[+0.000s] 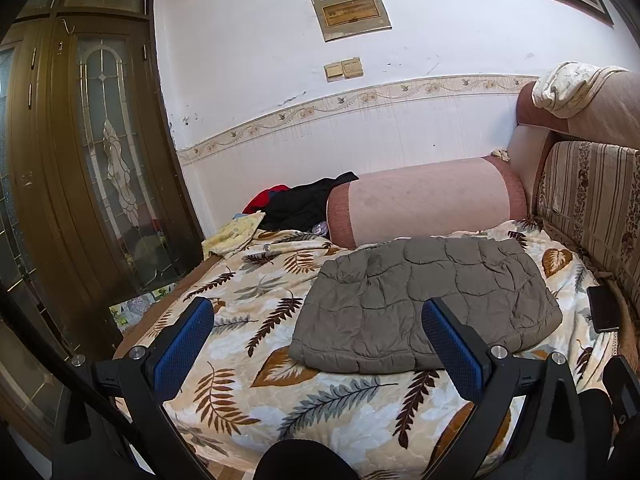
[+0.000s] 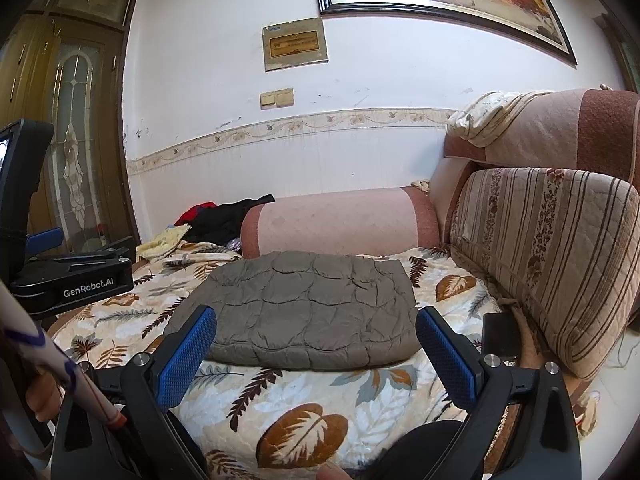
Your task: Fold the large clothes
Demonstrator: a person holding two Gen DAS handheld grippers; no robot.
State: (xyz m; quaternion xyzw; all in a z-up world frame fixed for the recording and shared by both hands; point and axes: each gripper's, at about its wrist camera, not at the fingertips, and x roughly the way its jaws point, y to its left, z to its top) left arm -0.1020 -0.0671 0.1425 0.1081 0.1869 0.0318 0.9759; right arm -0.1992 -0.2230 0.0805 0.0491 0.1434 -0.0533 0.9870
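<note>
A grey-brown quilted jacket [image 1: 424, 300] lies folded into a flat rectangle on the leaf-patterned blanket [image 1: 280, 392] of the sofa bed. It also shows in the right wrist view [image 2: 304, 312]. My left gripper [image 1: 318, 320] is open and empty, held above the blanket in front of the jacket's near left edge. My right gripper [image 2: 316, 330] is open and empty, held just in front of the jacket's near edge. The left gripper's body [image 2: 72, 276] shows at the left of the right wrist view.
A pink bolster [image 1: 424, 204] lies behind the jacket by the wall. Black and red clothes [image 1: 300, 204] are piled at its left end. Striped cushions [image 2: 552, 264] stand on the right. A dark phone [image 1: 604, 308] lies at the blanket's right edge. A wooden cabinet [image 1: 80, 160] stands left.
</note>
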